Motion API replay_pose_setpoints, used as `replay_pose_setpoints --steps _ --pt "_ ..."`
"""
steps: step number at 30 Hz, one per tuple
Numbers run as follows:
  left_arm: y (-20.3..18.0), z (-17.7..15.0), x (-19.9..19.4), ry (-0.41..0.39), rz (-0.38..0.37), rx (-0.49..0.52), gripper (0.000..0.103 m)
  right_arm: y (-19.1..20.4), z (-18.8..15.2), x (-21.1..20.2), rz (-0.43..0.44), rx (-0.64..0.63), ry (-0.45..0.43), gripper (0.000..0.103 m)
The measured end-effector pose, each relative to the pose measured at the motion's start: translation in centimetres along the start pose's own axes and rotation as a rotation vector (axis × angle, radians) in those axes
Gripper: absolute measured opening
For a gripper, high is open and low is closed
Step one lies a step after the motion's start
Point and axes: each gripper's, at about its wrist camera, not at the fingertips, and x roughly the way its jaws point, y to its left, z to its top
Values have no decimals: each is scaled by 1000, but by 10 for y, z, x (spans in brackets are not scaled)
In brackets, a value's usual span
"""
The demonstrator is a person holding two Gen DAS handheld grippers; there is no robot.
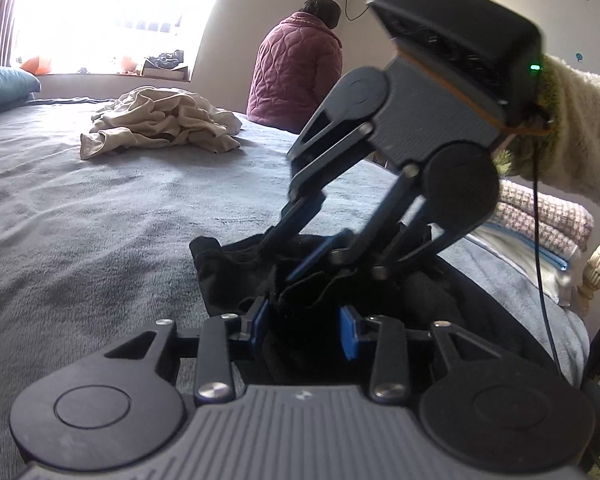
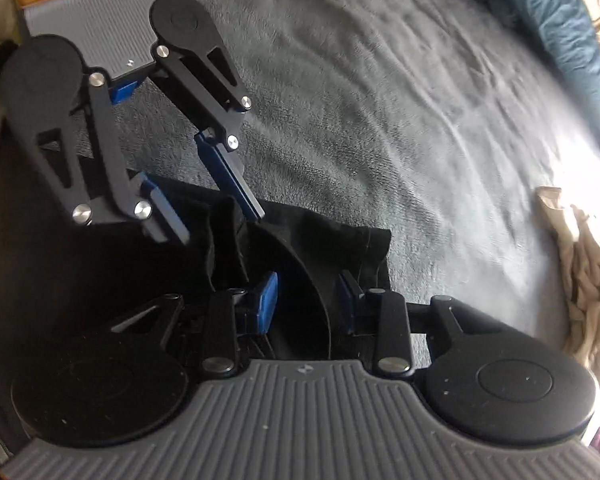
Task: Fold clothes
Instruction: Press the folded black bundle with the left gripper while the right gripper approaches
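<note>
Item: my left gripper, fingers parted around a bunched fold of the black garment; whether they pinch it I cannot tell. Right gripper, likewise astride a black fold. Garment lies on grey bed; beige clothes heaped well apart.

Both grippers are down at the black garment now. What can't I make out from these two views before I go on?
- Black garment: its type and full outline; too dark in both views, cut off at the right wrist view's left edge.
- Left gripper: whether its pads press the cloth; lost in shadow.
- Right gripper: grip unclear; dark fabric hides the contact.
- Beige clothes: item count; crumpled, overexposed in the right wrist view.
</note>
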Motion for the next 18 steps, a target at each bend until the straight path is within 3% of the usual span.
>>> replay_pose_setpoints --steps 4,8,13,18 --pt "10 4 10 7 4 -49 37 -22 -7 11 -59 137 -44 22" --pt "18 6 16 9 14 -89 37 -40 -28 -5 -114 353 -152 24" --pt "31 7 20 -5 35 -160 37 -28 -56 -41 -147 483 -282 25" --pt "41 7 10 -25 18 -226 37 -11 -68 -51 -41 526 -333 35"
